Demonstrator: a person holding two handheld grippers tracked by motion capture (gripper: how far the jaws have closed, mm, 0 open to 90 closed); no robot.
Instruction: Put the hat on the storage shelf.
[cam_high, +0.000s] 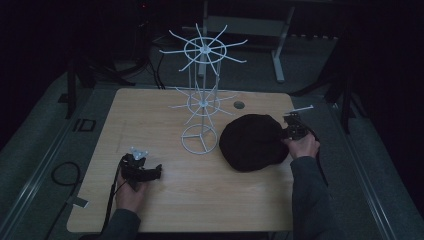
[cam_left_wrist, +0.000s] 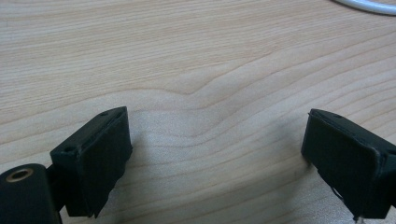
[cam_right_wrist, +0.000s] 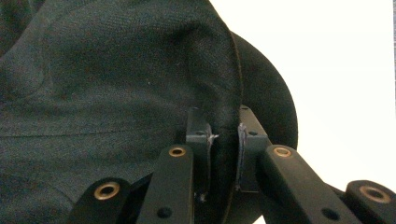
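Note:
A black cloth hat lies on the right part of the wooden table, beside the ring base of a white wire rack. My right gripper is at the hat's right edge. In the right gripper view its jaws pinch a fold of the hat's dark fabric at the rim, right gripper shut on it. My left gripper rests low over bare wood at the front left. Its fingers stand wide apart with nothing between them.
The white wire rack has two tiers of radiating arms and stands mid-table. A round cable hole sits behind the hat. A curved white bit of the rack base shows at the top right of the left gripper view. Dark floor and cables surround the table.

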